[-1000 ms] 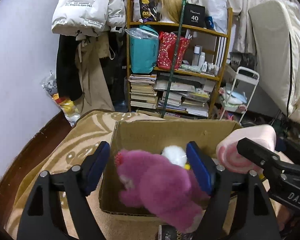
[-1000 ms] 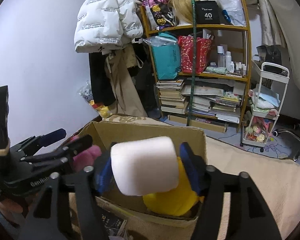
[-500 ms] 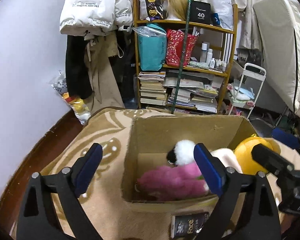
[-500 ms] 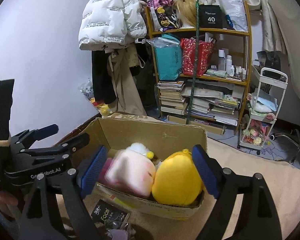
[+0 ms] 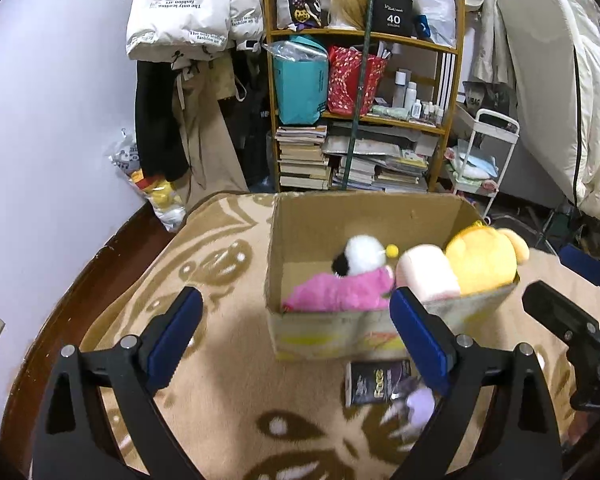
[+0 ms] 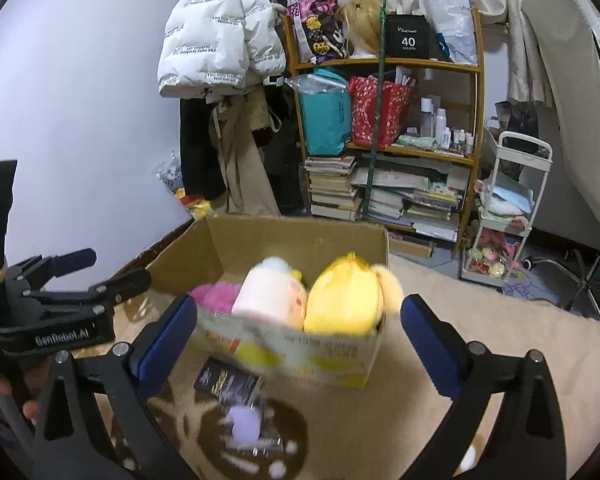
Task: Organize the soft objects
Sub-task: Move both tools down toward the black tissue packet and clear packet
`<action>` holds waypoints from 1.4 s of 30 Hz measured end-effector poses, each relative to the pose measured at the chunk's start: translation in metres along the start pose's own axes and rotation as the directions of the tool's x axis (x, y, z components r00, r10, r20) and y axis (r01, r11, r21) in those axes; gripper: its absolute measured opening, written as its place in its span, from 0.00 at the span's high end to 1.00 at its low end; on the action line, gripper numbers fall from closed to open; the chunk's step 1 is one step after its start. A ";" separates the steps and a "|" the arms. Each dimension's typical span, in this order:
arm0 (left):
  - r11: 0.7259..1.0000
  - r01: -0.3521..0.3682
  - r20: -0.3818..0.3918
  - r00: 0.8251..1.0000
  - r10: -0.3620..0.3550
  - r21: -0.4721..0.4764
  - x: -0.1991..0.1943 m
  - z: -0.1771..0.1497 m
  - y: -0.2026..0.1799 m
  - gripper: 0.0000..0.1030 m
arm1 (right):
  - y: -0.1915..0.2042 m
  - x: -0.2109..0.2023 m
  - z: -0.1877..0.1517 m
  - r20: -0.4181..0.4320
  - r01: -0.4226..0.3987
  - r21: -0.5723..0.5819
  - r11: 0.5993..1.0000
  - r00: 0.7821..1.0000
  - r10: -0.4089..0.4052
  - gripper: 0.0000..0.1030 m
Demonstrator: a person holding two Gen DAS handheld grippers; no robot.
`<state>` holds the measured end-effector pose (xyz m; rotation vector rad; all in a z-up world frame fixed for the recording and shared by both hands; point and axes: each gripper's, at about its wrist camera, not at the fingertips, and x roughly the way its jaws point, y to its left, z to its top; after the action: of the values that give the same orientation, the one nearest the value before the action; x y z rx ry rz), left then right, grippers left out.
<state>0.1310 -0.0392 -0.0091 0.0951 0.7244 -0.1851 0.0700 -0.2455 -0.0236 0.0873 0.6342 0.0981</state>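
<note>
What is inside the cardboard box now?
Inside the cardboard box: a pink plush, a black-and-white plush, a pale pink roll, a yellow plush. Anything beneath them is covered.

Upper centre of frame: wooden shelf unit [image 5: 364, 120] holding a teal bag [image 5: 300, 84], a red bag [image 5: 354, 84], small bottles and stacked books [image 5: 302, 158]. Upper left: white puffer jacket [image 5: 188, 12] hanging above dark and tan garments. Right of the shelf: white trolley [image 5: 484, 160]. Lower frame: beige patterned rug [image 5: 220, 272]; a dark packet [image 5: 374, 382] lies on it.
</note>
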 end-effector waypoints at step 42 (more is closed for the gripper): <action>0.999 0.042 -0.222 0.974 -0.044 -0.017 0.023 -0.043 0.006 0.09 | 0.036 0.034 -0.067 -0.246 -0.008 -0.063 0.998 0.969 -0.008 0.00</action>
<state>0.1209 -0.0299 -0.0566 0.0892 0.9517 -0.2135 0.0557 -0.2022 -0.0931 0.0132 0.8787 0.1300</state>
